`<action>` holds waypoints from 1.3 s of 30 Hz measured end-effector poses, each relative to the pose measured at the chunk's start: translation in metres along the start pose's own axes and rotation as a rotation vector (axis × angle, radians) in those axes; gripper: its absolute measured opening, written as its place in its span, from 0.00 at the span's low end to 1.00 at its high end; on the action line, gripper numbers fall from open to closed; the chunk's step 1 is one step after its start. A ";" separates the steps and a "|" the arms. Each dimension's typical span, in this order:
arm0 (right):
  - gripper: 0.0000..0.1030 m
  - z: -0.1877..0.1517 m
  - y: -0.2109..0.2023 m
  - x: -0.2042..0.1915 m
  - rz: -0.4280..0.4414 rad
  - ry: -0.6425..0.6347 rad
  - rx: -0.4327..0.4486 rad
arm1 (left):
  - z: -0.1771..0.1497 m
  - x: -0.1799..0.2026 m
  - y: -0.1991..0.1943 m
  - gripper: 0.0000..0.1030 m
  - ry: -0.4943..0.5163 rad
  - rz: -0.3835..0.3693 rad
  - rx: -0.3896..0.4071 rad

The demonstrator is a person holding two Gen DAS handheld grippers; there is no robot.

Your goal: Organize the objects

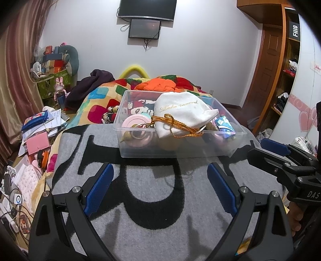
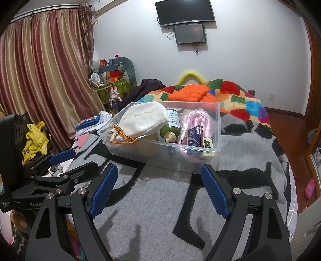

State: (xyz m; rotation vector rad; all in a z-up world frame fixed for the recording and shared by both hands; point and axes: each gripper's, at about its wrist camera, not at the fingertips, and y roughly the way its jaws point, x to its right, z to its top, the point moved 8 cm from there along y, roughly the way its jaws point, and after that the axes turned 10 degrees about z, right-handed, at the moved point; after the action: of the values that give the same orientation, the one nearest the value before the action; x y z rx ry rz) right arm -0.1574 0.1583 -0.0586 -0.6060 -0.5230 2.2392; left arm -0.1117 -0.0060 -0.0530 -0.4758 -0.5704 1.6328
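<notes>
Our left claw [image 1: 160,192] and right claw [image 2: 159,190] both gape wide, empty, over the bare grey-and-black woven blanket [image 1: 140,200]. At twelve o'clock sits the clear plastic bin [image 1: 176,149], already full; we judge sorting nearly done. Open blanket lies between; the bed's edge drops at three o'clock.

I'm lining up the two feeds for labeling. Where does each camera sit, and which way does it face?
Left wrist: on the left gripper, facing the clear bin on the grey blanket; own open jaws show, right gripper at right edge.
Right wrist: on the right gripper, facing the bin; own open jaws, left gripper at left.
Shared: bin, white pouch, blanket, wall screens.
</notes>
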 end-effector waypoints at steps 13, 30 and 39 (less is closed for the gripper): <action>0.80 -0.001 0.000 0.000 0.001 0.003 -0.001 | -0.003 0.002 0.000 0.93 0.004 -0.009 0.000; 0.80 -0.002 -0.001 0.002 -0.001 0.018 0.005 | -0.006 0.003 0.000 0.93 0.007 -0.015 -0.014; 0.80 -0.003 0.001 0.004 0.000 0.032 0.002 | -0.007 0.008 -0.001 0.93 0.011 -0.052 -0.023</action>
State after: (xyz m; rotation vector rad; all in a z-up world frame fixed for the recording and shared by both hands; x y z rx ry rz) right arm -0.1586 0.1613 -0.0622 -0.6402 -0.5050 2.2262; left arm -0.1080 0.0026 -0.0579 -0.4833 -0.5896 1.5748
